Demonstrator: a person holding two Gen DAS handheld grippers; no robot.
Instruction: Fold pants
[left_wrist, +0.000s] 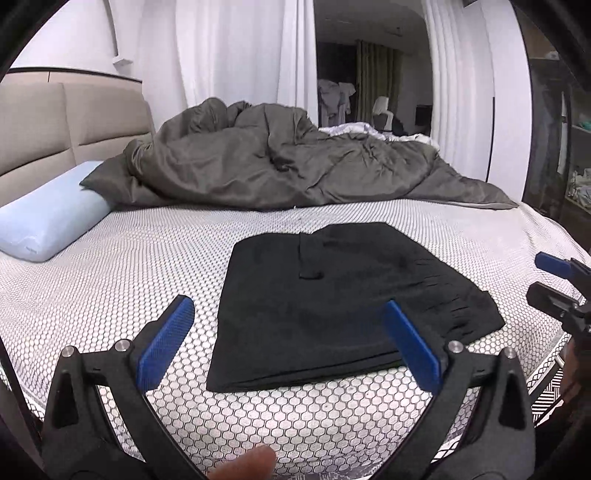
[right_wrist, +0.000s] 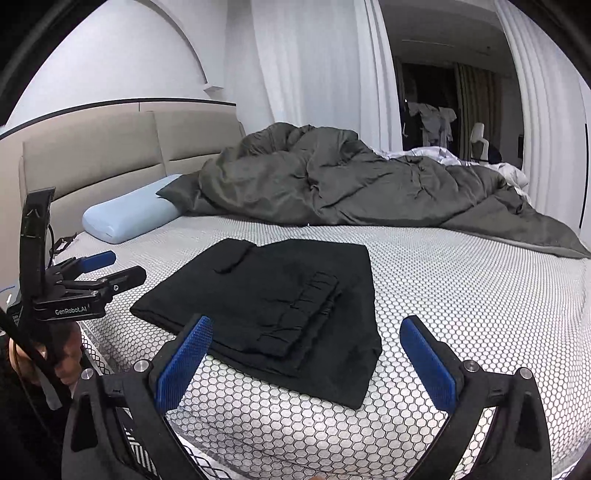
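The black pants (left_wrist: 332, 302) lie folded into a flat rectangle on the honeycomb-patterned mattress (left_wrist: 110, 280), near its front edge. In the right wrist view the pants (right_wrist: 266, 302) show the gathered waistband folded on top. My left gripper (left_wrist: 288, 325) is open and empty, held above the pants' near edge; it also shows at the left of the right wrist view (right_wrist: 118, 267). My right gripper (right_wrist: 306, 339) is open and empty, just in front of the pants' near corner; it also shows at the right edge of the left wrist view (left_wrist: 550, 277).
A crumpled dark grey duvet (left_wrist: 280, 166) covers the far half of the bed. A light blue pillow (left_wrist: 51, 218) lies at the left by the beige headboard (left_wrist: 55, 122). White curtains (left_wrist: 236, 51) and a dark doorway stand behind.
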